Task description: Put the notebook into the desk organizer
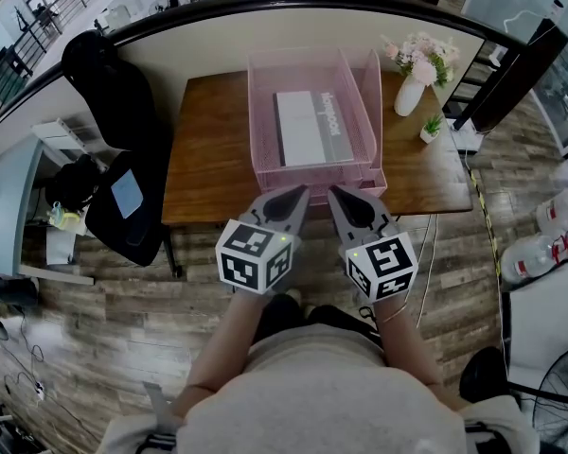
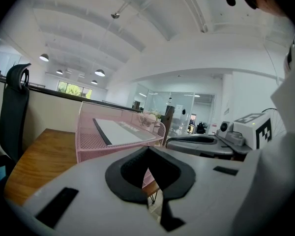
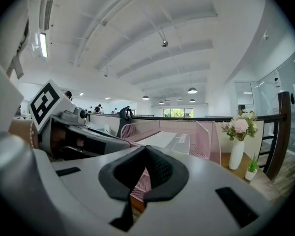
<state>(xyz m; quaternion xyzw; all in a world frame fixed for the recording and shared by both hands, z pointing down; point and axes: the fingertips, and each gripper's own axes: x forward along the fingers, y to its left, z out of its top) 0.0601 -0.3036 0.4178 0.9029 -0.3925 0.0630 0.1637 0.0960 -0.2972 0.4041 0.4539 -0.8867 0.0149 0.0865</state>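
Note:
The pink mesh desk organizer (image 1: pixel 261 112) stands at the middle of the wooden table (image 1: pixel 208 149). A grey-white notebook (image 1: pixel 308 126) lies flat inside it. Both grippers hover side by side at the table's near edge, just in front of the organizer and apart from it. My left gripper (image 1: pixel 298 195) is shut and holds nothing; so is my right gripper (image 1: pixel 336 195). In the left gripper view the shut left gripper (image 2: pixel 147 151) points at the organizer (image 2: pixel 88 141) and the notebook (image 2: pixel 120 131). The right gripper view shows the shut right gripper (image 3: pixel 146 149), the organizer (image 3: pixel 211 136) and the notebook (image 3: pixel 168 139).
A white vase of pink flowers (image 1: pixel 412 93) and a small potted plant (image 1: pixel 431 128) stand at the table's right end. A black office chair (image 1: pixel 123 206) sits left of the table. White bags (image 1: pixel 559 225) lie on the floor at the right.

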